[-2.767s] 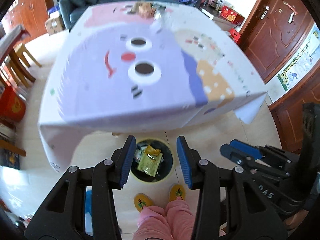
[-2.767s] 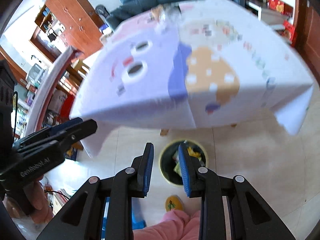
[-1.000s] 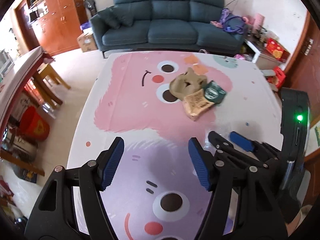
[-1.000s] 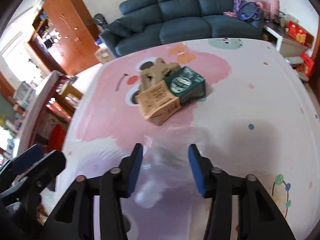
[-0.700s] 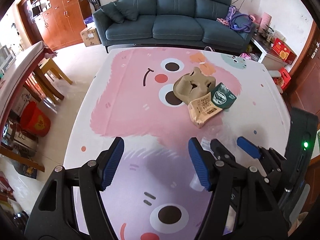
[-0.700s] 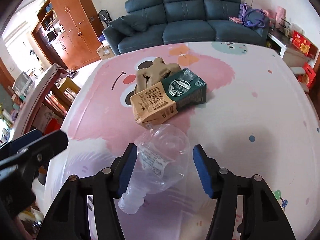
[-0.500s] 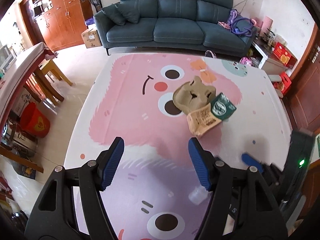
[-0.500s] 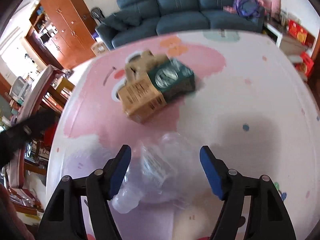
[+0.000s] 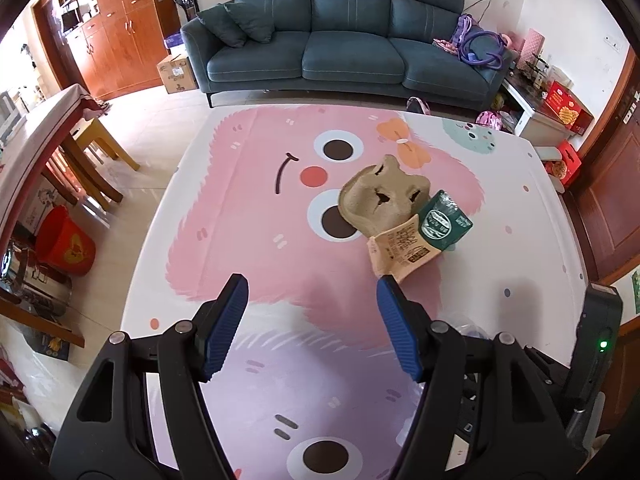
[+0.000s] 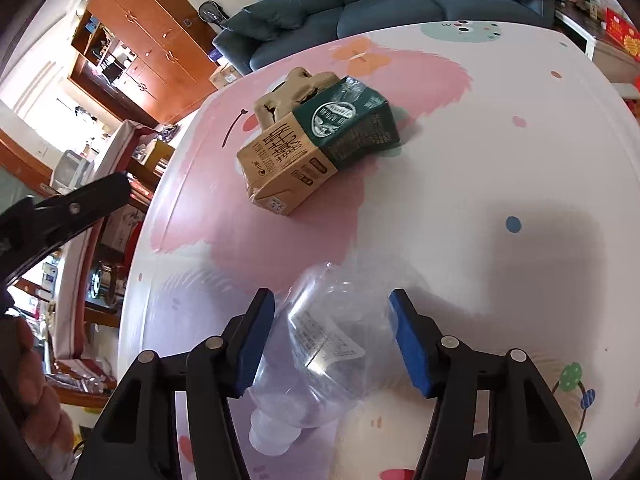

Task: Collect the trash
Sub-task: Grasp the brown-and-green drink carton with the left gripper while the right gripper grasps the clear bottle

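Note:
A crushed clear plastic bottle (image 10: pixel 332 344) with a white cap lies on the table between the wide-apart fingers of my right gripper (image 10: pixel 332 340), which is open around it and not squeezing it. Beyond it lie a brown and green carton (image 10: pixel 316 148) and a tan pulp egg tray (image 10: pixel 288 88), touching each other. My left gripper (image 9: pixel 312 320) is open and empty above the table, with the carton (image 9: pixel 420 240) and egg tray (image 9: pixel 380 200) ahead to its right. Only a sliver of the bottle (image 9: pixel 468 324) shows there.
The table wears a cartoon cloth (image 9: pixel 248 200) in pink, lilac and white. A dark blue sofa (image 9: pixel 344 52) stands beyond it, a wooden cabinet (image 9: pixel 116 32) at left, a red bucket (image 9: pixel 64 244) on the floor, and a wooden door (image 9: pixel 612 184) at right.
Both grippers rose from over the floor bin to above the table. My right gripper advanced over the clear bottle and opened wider around it; the left stayed open and empty.

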A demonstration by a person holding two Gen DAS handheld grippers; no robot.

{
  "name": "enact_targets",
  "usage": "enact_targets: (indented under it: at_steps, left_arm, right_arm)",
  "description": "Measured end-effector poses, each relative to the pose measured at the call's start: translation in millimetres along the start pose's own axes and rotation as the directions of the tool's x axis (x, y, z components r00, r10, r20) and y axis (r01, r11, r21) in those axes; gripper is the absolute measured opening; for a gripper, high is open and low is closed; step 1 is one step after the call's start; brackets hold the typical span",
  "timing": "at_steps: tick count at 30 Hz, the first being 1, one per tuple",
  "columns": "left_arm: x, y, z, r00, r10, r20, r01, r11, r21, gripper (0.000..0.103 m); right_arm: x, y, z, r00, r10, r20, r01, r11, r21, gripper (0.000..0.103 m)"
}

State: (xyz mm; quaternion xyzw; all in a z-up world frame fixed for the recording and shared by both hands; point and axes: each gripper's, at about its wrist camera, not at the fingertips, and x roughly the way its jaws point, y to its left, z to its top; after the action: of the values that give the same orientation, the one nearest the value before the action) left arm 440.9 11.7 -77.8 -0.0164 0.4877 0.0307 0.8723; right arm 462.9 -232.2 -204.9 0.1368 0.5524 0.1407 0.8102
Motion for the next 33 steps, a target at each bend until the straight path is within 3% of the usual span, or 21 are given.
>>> enact_targets:
  at_steps: [12,15,17,22,30,33]
  left_arm:
    - [17,-36,19,0.997,-0.078,-0.008,0.078,0.993,0.091,0.064]
    - [28,-52,30,0.983,-0.177,-0.050,0.183,0.969,0.167,0.064]
    - [34,-64,34,0.978,-0.198,-0.070,0.210,0.948,0.238,0.065]
    - [68,-82,42,0.982,-0.138,-0.126,0.175,0.916,0.361,0.068]
    - [112,-86,44,0.963,-0.121,-0.241,0.205,0.907,0.367,0.068]
    - [117,-92,40,0.964,-0.106,-0.244,0.196,0.903,0.381,0.061]
  right_arm:
    - [-34,-39,22,0.998,-0.007,0.061,0.004,0.999,0.041,0.057]
    - [-40,-50,34,0.996,-0.015,0.087,0.011,0.999,0.051,0.057]
    - [-42,-58,43,0.995,-0.020,0.099,0.013,0.998,0.063,0.057]
    - [-44,-77,55,0.994,-0.016,0.109,0.007,0.996,0.086,0.057]
    - [-37,-89,50,0.996,-0.008,0.087,-0.002,0.994,0.110,0.057]
    - [-37,-93,45,0.996,-0.005,0.086,-0.005,0.993,0.120,0.057]
